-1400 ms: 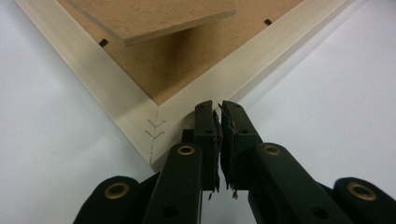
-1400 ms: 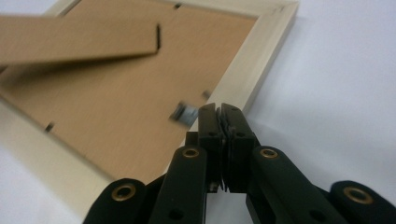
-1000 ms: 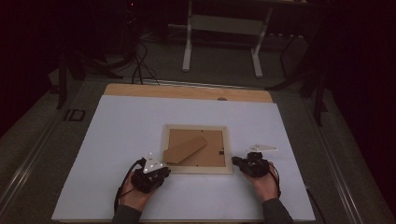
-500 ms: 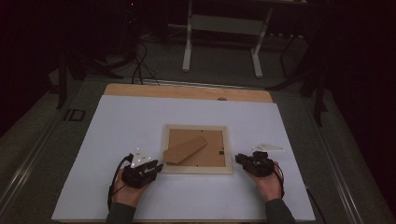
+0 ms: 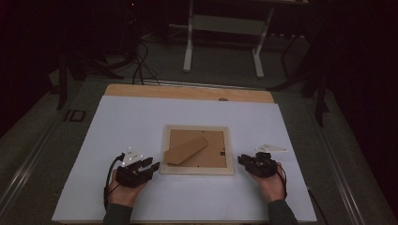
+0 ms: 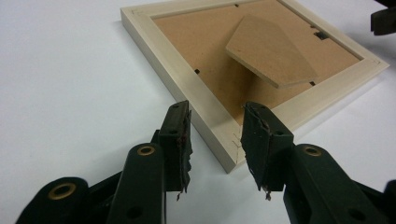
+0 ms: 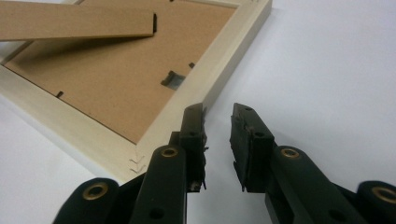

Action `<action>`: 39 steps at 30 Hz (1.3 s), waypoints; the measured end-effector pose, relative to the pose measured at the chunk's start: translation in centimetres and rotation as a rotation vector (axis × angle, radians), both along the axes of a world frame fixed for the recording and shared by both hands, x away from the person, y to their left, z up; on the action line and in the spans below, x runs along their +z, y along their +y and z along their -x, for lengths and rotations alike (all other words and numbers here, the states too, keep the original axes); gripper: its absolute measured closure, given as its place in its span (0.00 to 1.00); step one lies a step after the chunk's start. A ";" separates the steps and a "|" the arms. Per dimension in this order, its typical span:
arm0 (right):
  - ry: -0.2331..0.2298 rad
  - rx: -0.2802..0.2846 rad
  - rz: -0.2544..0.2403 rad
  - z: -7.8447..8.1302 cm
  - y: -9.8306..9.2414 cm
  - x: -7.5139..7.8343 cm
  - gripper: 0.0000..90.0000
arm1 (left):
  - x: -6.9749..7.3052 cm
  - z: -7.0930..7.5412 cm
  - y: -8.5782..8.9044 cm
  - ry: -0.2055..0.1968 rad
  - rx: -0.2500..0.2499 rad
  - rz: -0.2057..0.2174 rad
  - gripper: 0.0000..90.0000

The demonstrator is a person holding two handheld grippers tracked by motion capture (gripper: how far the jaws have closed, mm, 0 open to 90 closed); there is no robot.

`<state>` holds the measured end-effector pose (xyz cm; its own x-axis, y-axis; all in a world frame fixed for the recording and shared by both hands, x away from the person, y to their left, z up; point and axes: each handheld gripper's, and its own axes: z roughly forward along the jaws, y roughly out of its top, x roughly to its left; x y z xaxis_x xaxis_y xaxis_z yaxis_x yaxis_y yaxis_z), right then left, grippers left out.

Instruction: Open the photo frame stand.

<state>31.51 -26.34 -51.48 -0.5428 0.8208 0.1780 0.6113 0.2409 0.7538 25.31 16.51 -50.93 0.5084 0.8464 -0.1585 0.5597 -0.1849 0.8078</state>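
Note:
A pale wooden picture frame (image 5: 197,169) lies face down on the white sheet, its brown backing up and its cardboard stand (image 5: 185,150) propped slightly open. My left gripper (image 5: 152,166) sits at the frame's near left corner. In the left gripper view, its jaws (image 6: 215,116) have just been opening and are open, with the frame (image 6: 173,70) corner loose between them under the stand (image 6: 271,51). My right gripper (image 5: 241,161) rests by the near right corner. Its jaws (image 7: 217,114) have also just been opening and are open on bare sheet, the frame (image 7: 219,60) edge beside one jaw.
The white sheet (image 5: 141,122) covers the table; a wooden strip (image 5: 187,92) shows along its far edge. Beyond it stand a metal desk base (image 5: 223,23) and cables on the dark floor (image 5: 136,65). Wide bare sheet surrounds the frame.
My left gripper has slid a little to the left, off the frame's corner. Both pairs of jaws stand wider apart than before. The frame has stayed in place.

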 end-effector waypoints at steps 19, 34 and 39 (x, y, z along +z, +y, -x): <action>0.006 -0.007 -0.008 0.0 -0.4 0.0 0.80 | 1.1 -0.2 -0.1 -0.030 -0.020 0.021 0.64; 0.010 -0.005 -0.019 0.2 -0.7 0.0 0.79 | 2.5 -0.9 0.2 -0.016 -0.034 0.035 0.62; 0.012 -0.005 -0.022 0.2 -0.7 -0.1 0.78 | 3.0 -1.3 -0.1 -0.005 -0.060 0.013 0.63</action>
<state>31.31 -27.00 -51.55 -0.5362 0.8194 0.2027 0.6217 0.2210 0.7514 26.65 16.43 -47.92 0.5589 0.8123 -0.1667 0.5441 -0.2075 0.8129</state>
